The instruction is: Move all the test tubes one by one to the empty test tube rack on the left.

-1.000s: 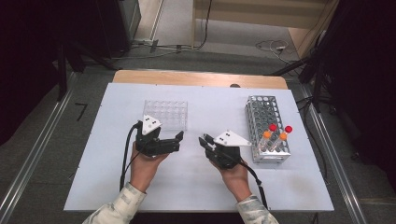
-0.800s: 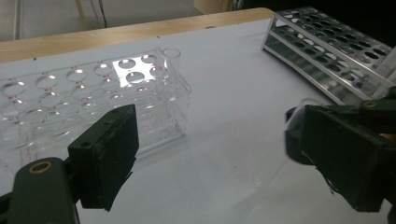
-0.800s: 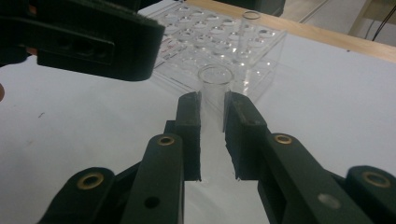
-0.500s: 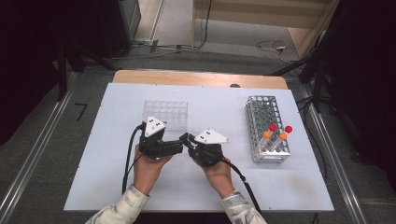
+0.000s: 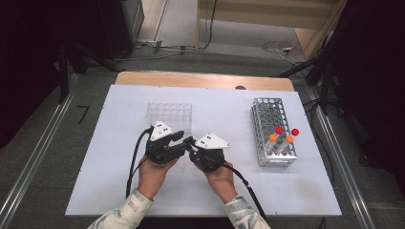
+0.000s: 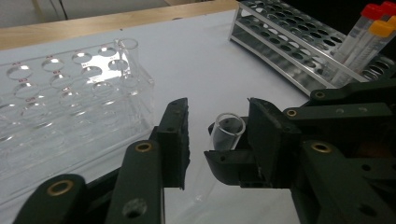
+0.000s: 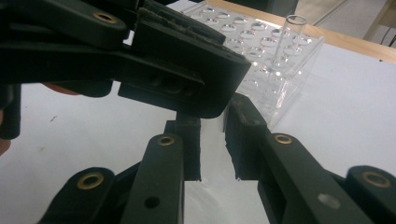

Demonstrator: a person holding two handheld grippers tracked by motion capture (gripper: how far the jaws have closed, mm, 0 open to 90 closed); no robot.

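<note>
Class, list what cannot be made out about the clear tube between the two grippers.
- High view: clear tube too small, hidden between left gripper and right gripper.
- Left gripper view: tube's lower part hidden behind the right gripper's jaw; whether the left gripper's jaws, which have just been closing around it, touch its right side is unclear.
- Right gripper view: tube's top covered by the left gripper; its clear wall barely shows.
</note>
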